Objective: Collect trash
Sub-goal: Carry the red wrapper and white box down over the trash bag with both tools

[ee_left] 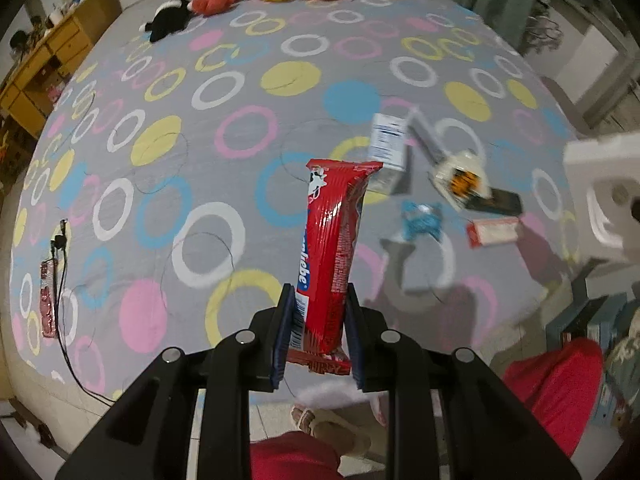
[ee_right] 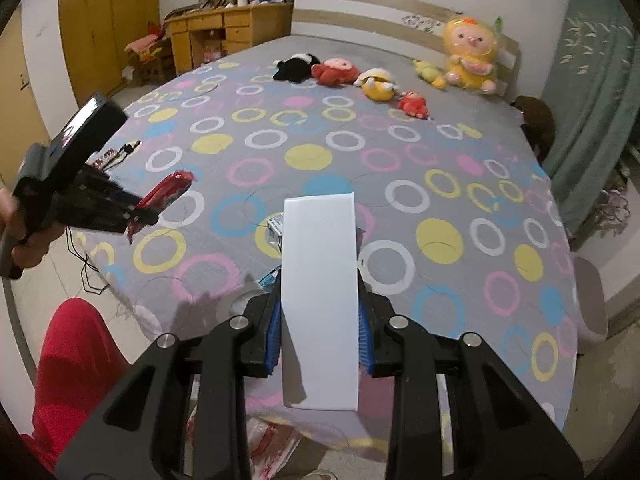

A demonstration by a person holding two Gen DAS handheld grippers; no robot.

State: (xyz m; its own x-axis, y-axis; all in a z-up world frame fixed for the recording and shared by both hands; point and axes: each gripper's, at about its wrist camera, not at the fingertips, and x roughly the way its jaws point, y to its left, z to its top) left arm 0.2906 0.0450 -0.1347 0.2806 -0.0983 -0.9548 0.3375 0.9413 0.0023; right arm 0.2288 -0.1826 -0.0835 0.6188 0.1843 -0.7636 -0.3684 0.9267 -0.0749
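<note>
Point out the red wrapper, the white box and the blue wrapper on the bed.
red wrapper (ee_left: pixel 332 256), left wrist view, middle of its glossy face.
white box (ee_right: pixel 319 280), right wrist view, centre of its blank panel.
blue wrapper (ee_left: pixel 420 222), left wrist view, crumpled middle.

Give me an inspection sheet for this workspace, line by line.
Surface: bed, grey cover with coloured rings.
Job's things: red wrapper in the left gripper; white box in the right gripper; blue wrapper, small carton and red-edged packet lie on the bed.
Clutter: plush toys near the headboard; pink packet.
Grippers: both shut on their items, above the bed.
Cables: black cable over the bed's edge.
Surroundings: wooden desk, green curtain.
</note>
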